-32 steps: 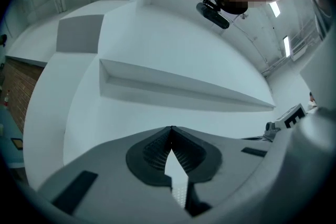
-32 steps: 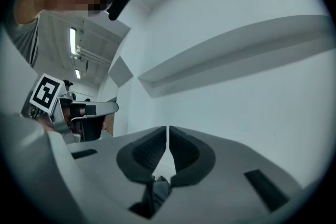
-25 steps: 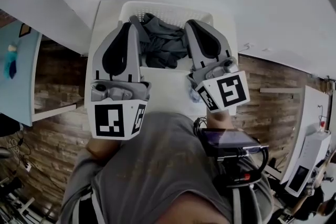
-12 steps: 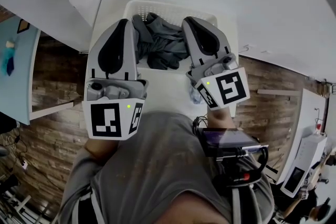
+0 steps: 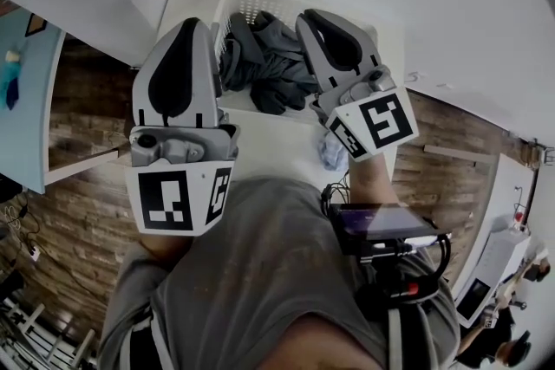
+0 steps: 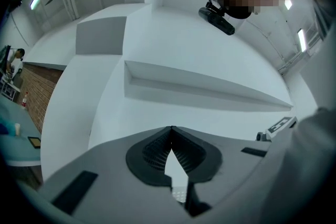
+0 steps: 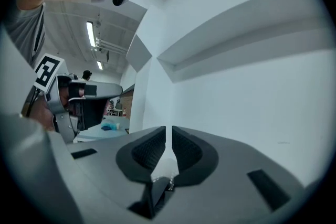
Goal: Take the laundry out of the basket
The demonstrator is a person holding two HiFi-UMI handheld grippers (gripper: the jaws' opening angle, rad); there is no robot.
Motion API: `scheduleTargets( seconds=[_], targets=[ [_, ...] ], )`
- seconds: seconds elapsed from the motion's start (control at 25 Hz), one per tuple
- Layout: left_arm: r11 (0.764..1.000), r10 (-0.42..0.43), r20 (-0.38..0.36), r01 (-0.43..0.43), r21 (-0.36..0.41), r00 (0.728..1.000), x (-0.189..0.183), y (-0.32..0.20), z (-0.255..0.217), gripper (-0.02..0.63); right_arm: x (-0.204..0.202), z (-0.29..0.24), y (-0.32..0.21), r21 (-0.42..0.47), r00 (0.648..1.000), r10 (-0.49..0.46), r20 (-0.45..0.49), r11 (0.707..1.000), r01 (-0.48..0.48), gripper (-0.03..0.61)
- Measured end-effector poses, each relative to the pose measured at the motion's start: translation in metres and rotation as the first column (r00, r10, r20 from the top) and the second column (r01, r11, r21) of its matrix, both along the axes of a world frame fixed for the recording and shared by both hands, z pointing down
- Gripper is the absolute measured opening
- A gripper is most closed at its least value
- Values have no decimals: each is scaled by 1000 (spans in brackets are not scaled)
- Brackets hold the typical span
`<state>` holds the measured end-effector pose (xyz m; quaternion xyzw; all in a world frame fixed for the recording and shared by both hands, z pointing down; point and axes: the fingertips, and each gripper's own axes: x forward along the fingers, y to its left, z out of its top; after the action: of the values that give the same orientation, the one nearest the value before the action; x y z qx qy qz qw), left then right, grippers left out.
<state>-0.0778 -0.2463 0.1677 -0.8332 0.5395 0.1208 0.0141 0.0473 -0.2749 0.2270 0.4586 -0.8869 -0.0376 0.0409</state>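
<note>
The person is holding both hands out in front of the body, one gripper in each, both reaching toward the top of the head view. The left gripper is lying at the left of that frame, its long grey body running up from its marker cube at lower left. The right gripper is slanting in from the right, with its own marker cube at middle right. That is making two grippers and two cubes in all. In the left gripper view the ribbed pads are meeting at their tips with nothing between them, so this gripper is clenched and empty. In the right gripper view the pads are standing with only a thin slit between them, closed as well and gripping nothing. Both of these views are looking level at a white wall with a ledge. One white lattice basket is sitting at the upper centre of the head view, on the far end of a white table. One heap of dark grey laundry is lying inside it, between the two grippers' front ends; I cannot tell how many pieces it holds. One small pale-blue crumpled thing is lying on the table just below the right gripper.
</note>
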Motion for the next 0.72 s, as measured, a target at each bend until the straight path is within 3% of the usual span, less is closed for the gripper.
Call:
scheduleTargets(
  seconds=[0.12, 0.24, 0.48, 0.6, 0.72],
  targets=[
    [999, -16, -11, 16, -41, 1000, -37, -41, 38, 8, -40, 59, -42, -91, 998, -45, -33, 995, 41, 89],
    [993, -39, -27, 35, -111, 999, -71, -71, 76, 8, -78, 114, -65, -198, 991, -113, -71, 975, 97, 105],
    [983, -70, -60, 59, -173, 996, -76, -73, 81, 8, -90, 137, -55, -272, 961, -251, -113, 938, 213, 191],
    [979, -84, -77, 68, -191, 994, -75, -73, 80, 8, -94, 152, -45, -317, 926, -338, -167, 908, 274, 260],
    [974, -96, -91, 75, -213, 991, -75, -73, 82, 8, -98, 174, -29, -388, 863, -433, -261, 865, 317, 335]
  ],
)
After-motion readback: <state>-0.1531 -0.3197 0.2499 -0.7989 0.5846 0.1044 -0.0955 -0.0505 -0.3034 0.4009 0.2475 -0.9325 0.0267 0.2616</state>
